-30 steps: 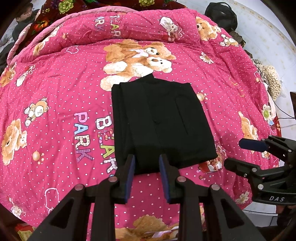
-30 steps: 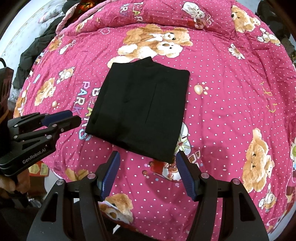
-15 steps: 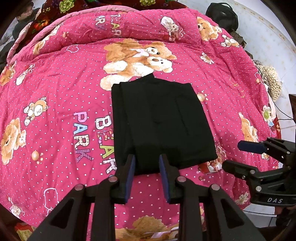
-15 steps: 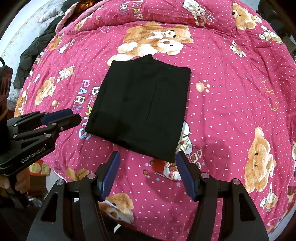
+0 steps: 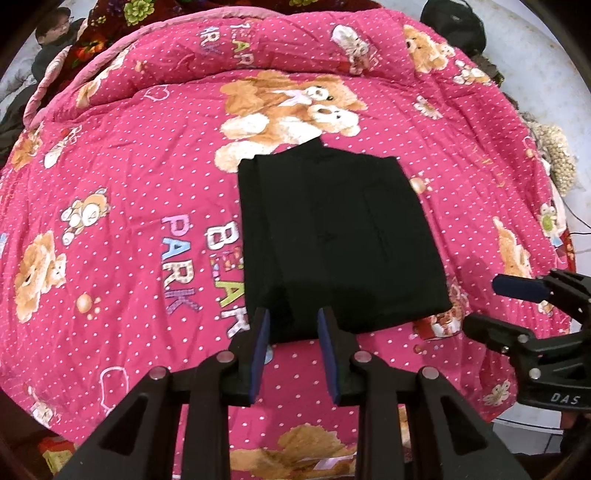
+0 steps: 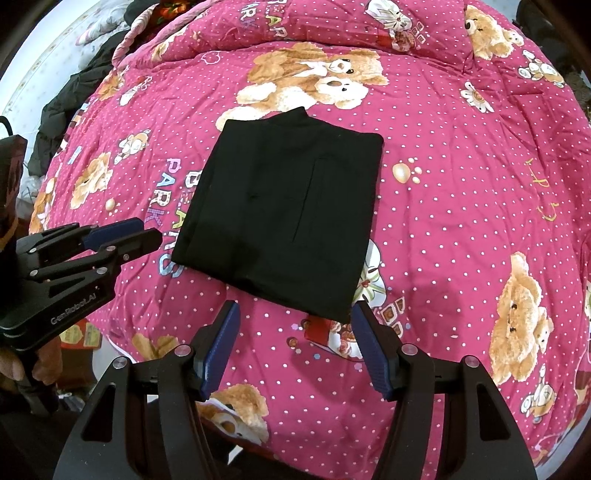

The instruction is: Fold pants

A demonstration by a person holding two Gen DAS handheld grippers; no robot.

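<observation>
The black pants [image 5: 332,236] [image 6: 284,218] lie folded into a flat rectangle in the middle of a pink teddy-bear quilt [image 5: 129,192] [image 6: 461,206]. My left gripper [image 5: 293,317] hangs above their near edge, open with a narrow gap and nothing gripped; the right wrist view shows it [image 6: 147,229] off the pants' left side. My right gripper [image 6: 295,308] hovers over the near right corner, open wide and empty. In the left wrist view it [image 5: 487,306] sits to the right of the pants.
A person [image 5: 48,33] sits beyond the bed's far left corner. A dark bag [image 5: 454,22] and a beige knitted heap [image 5: 557,158] lie off the right side. Dark clothes [image 6: 70,107] are piled on the left. The bed's edge runs just under both grippers.
</observation>
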